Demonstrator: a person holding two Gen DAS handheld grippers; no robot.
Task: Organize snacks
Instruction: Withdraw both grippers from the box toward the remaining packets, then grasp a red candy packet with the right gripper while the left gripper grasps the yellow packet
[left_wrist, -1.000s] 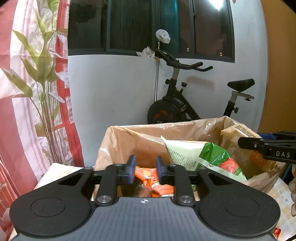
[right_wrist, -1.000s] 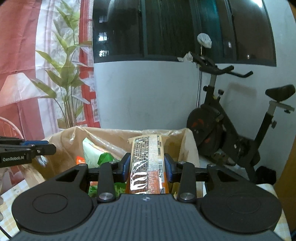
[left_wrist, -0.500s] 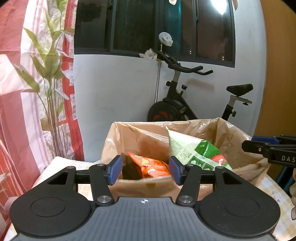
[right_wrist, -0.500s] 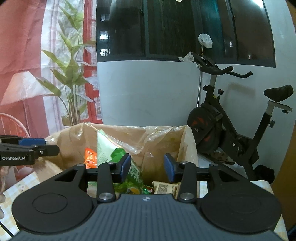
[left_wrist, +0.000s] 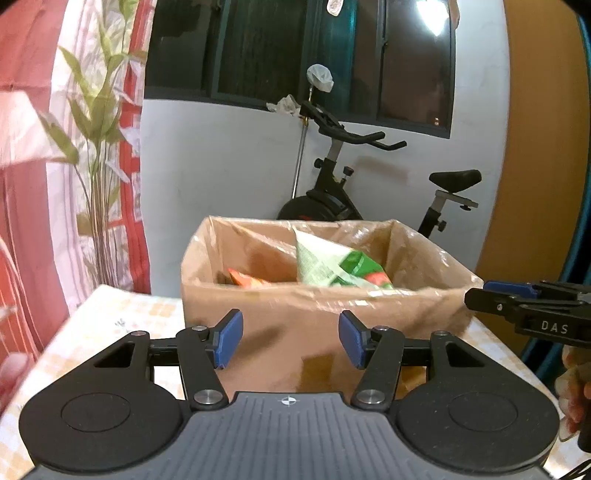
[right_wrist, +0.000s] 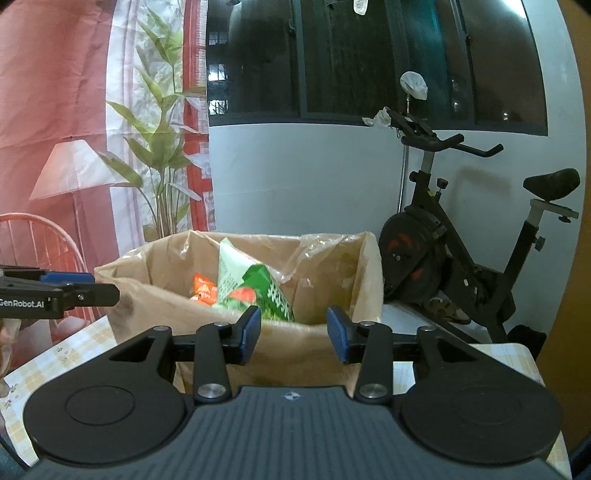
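On the near edge of the checked table (left_wrist: 122, 314), both tools sit pulled back from the box. The left gripper (left_wrist: 288, 339) stands half-wide, nothing between its blue pads (left_wrist: 229, 338); its jaws have just been opening. The right gripper (right_wrist: 293, 334) has a narrower gap, also empty. Beyond them, the cardboard box (left_wrist: 314, 321), lined with clear plastic, holds the snacks: a green and white bag (left_wrist: 332, 266) propped upright on the far side and an orange packet (left_wrist: 243, 278) low at the left. Likely both hands have let go and are backing off to fetch more. Against 1 second ago: the right gripper then clamped a brown striped packet, now out of sight, presumably down in the box; the left then reached over the orange packet with jaws nearly closed. Behind, an exercise bike (right_wrist: 461, 258) by the white wall.
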